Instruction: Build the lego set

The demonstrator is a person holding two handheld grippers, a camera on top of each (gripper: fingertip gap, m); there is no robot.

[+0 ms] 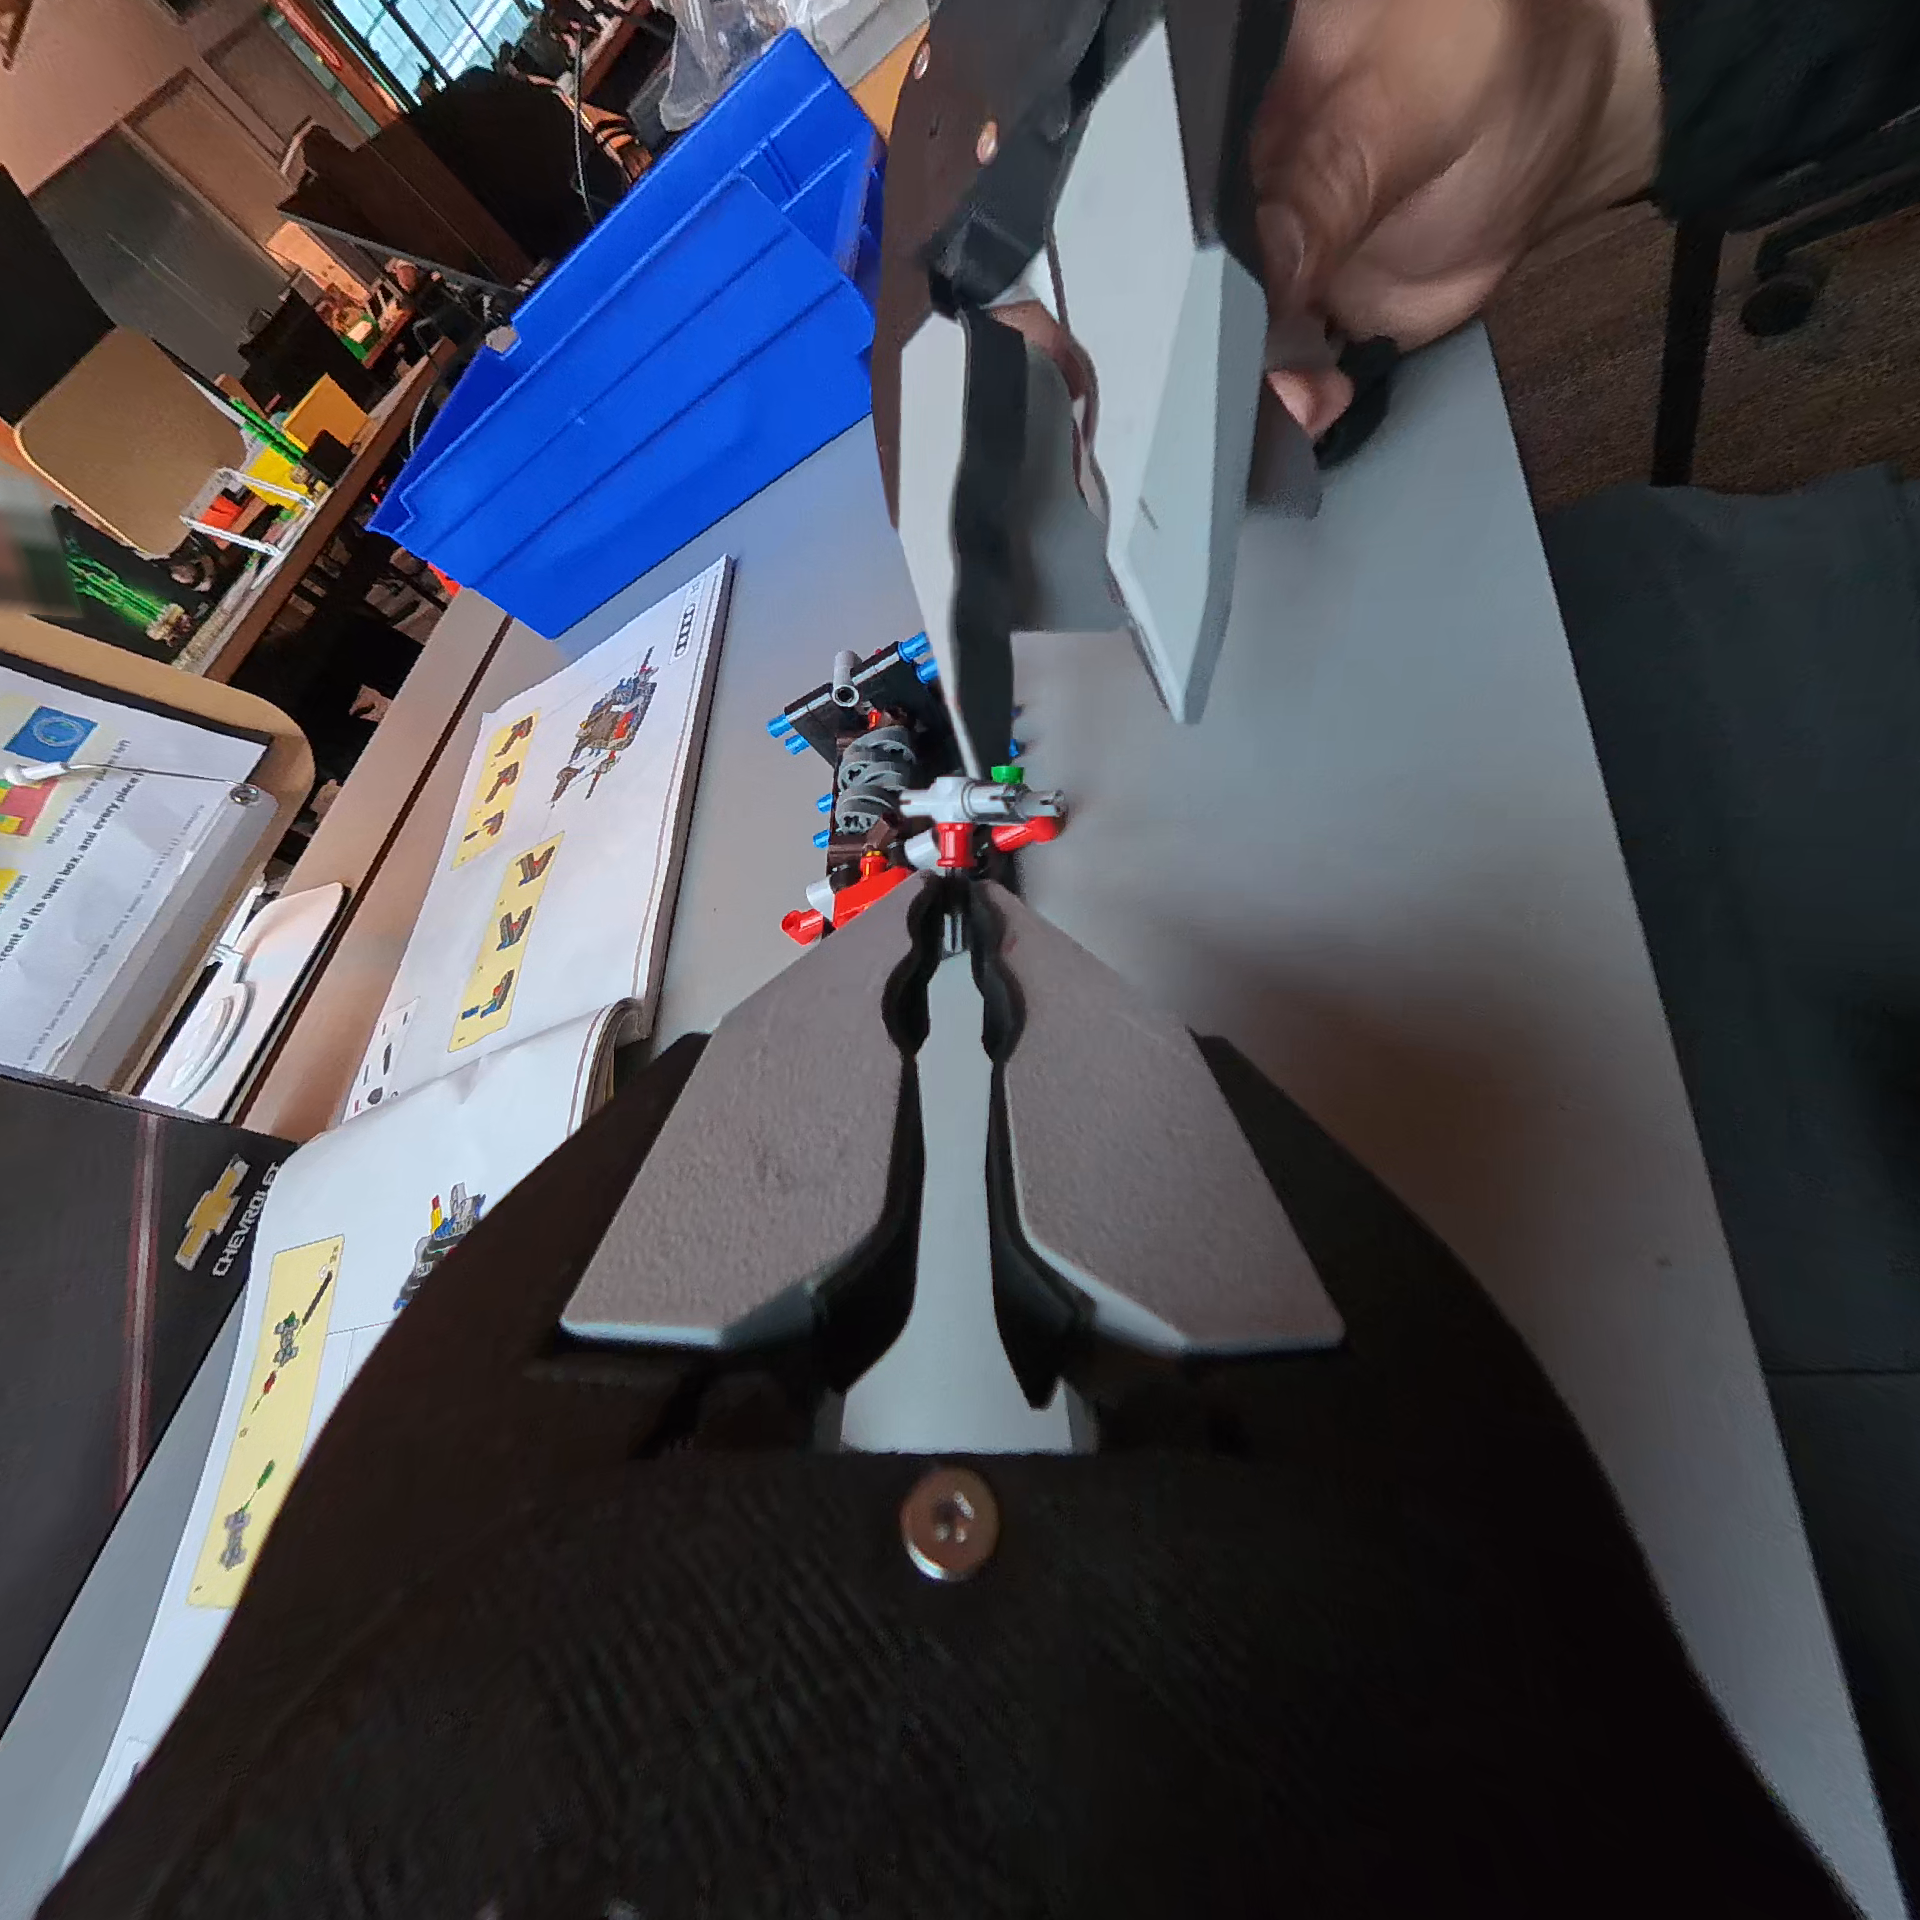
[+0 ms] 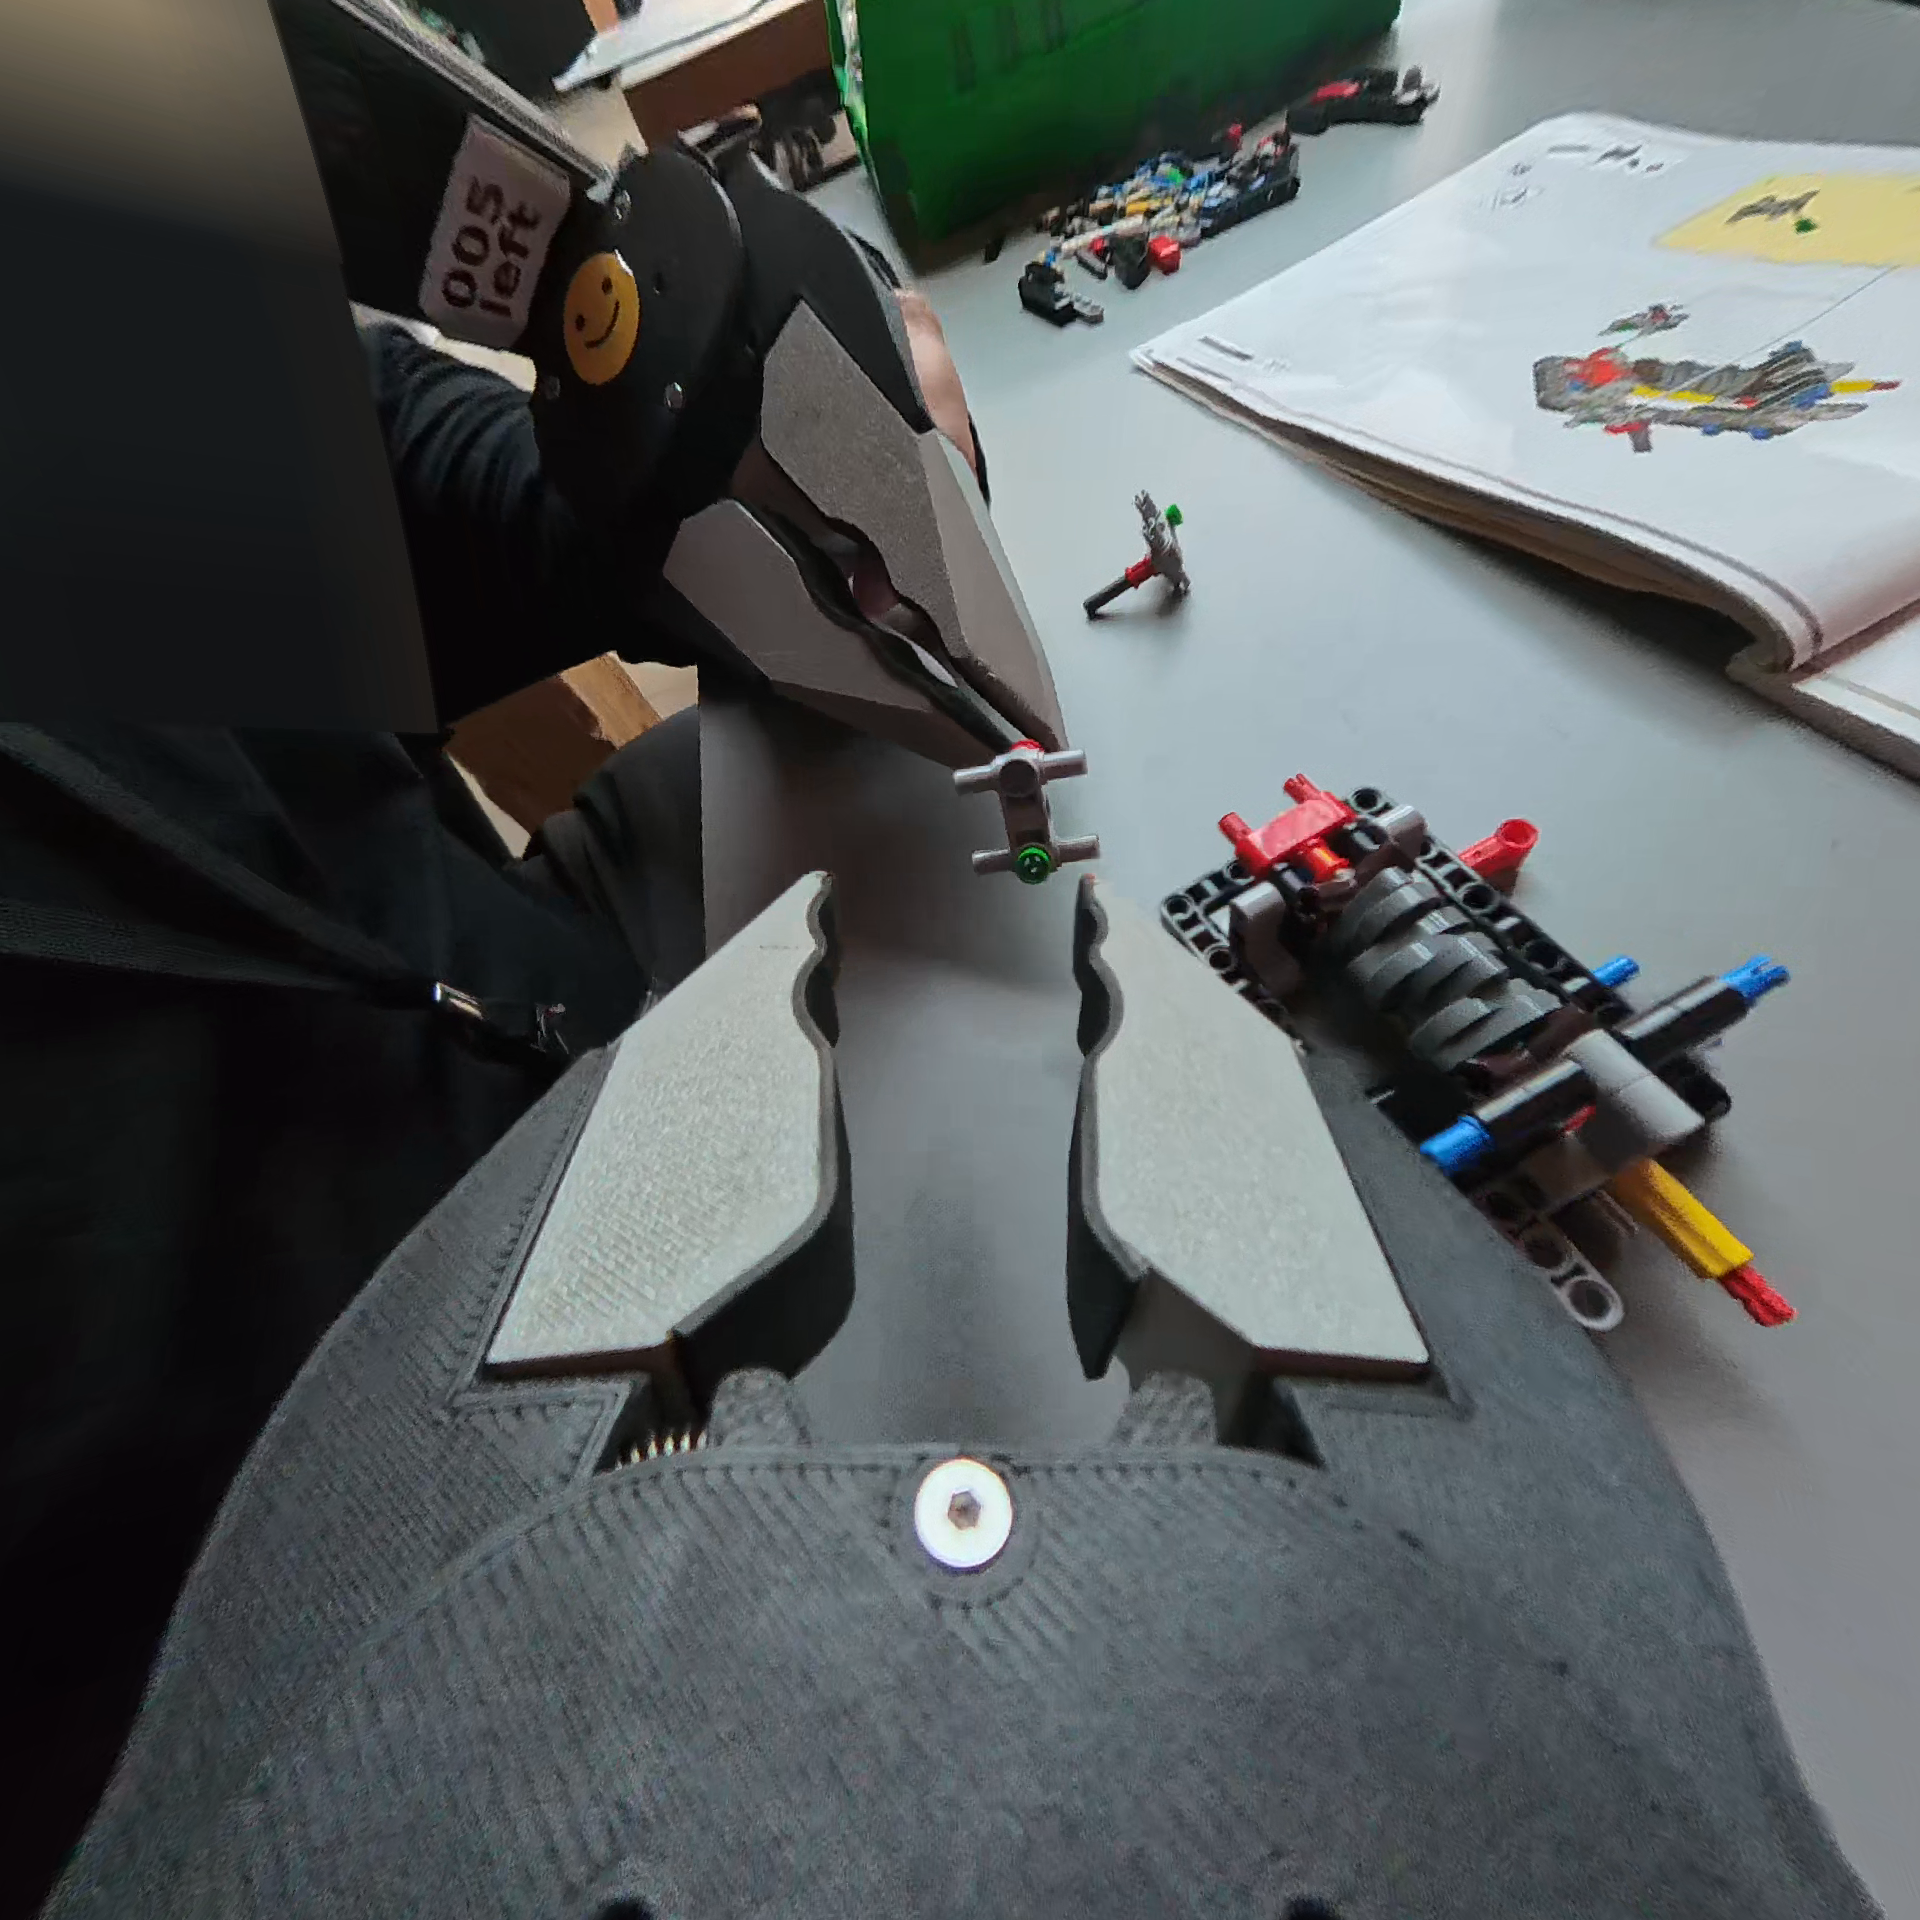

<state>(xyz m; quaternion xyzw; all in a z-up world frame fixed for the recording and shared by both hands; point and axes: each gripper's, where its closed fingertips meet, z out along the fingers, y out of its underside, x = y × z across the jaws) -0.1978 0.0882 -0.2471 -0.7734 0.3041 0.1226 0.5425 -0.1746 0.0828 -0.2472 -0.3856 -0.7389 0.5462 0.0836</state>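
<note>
My left gripper (image 1: pixel 951 906) is shut on the black axle of a small grey sub-assembly (image 1: pixel 977 805) with a red bush and a green pin, held above the table. In the right wrist view the left gripper (image 2: pixel 1023 740) comes in from the upper left with that sub-assembly (image 2: pixel 1029 816) hanging at its tips. My right gripper (image 2: pixel 958 899) is open and empty, its tips just below the sub-assembly without touching it. It also shows from above in the left wrist view (image 1: pixel 982 764). The partly built model (image 2: pixel 1455 997), a black frame with grey gears and red, blue and yellow parts, lies on the grey table (image 2: pixel 1351 675) to the right.
A second small sub-assembly (image 2: pixel 1143 561) lies farther back. The open instruction booklet (image 2: pixel 1507 364) is at the right, with a pile of loose pieces (image 2: pixel 1174 208) and a green box (image 2: pixel 1039 94) behind. Blue bins (image 1: pixel 665 364) and a black box (image 1: pixel 94 1299) stand on the left. Only a small space, under 4 cm, lies between the two pairs of fingers.
</note>
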